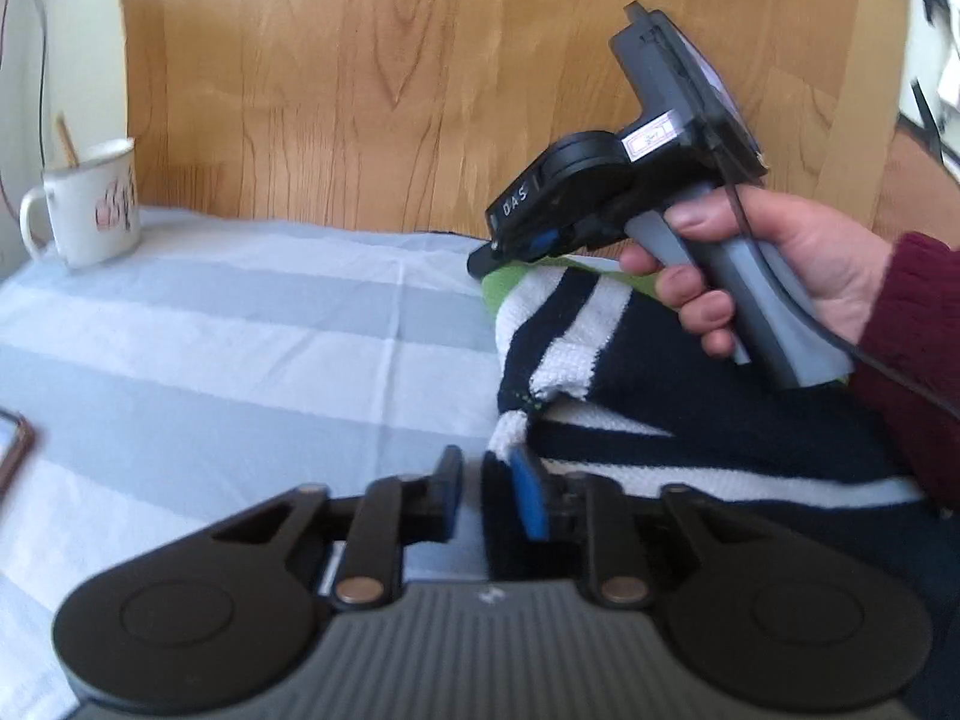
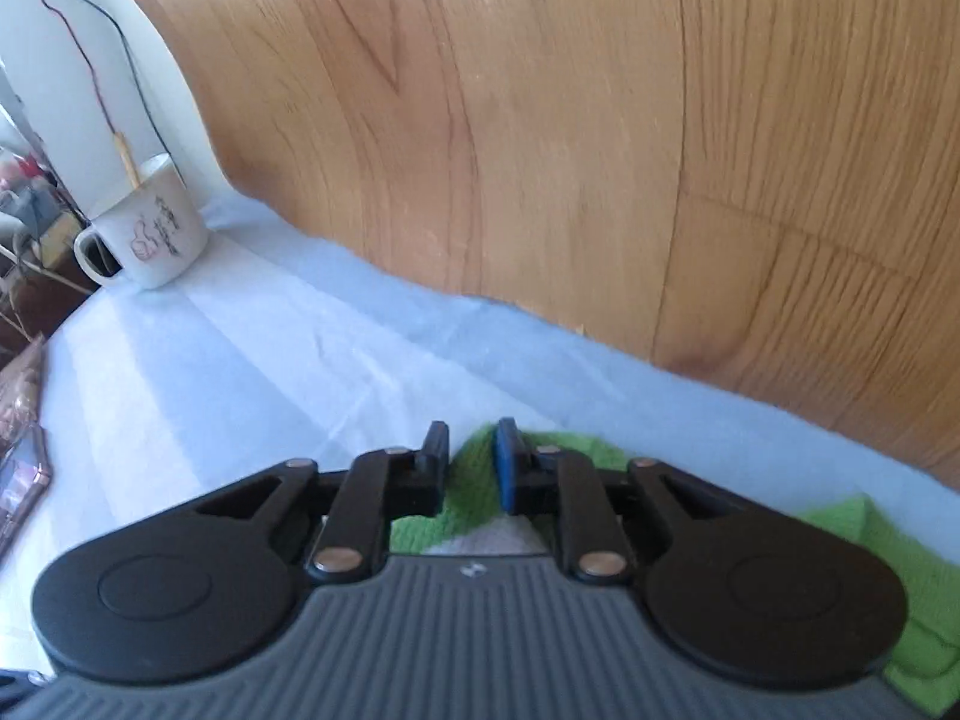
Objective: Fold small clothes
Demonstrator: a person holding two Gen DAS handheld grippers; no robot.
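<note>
- The wood-grain panel stands along the far side, behind a pale blue-and-white striped tablecloth.
- The small knitted garment, navy and white striped with a green edge, lies bunched at the right of the cloth.
- The right gripper, held in the right hand, is clenched on the green hem at the garment's far end.
- The left gripper is clamped on the near navy edge.
- A white ceramic mug stands at the far left, well apart.
- Risk, I'd say: thick, stretchy knit could slip from either narrow pinch, or uneven pulling could skew the fold.
</note>
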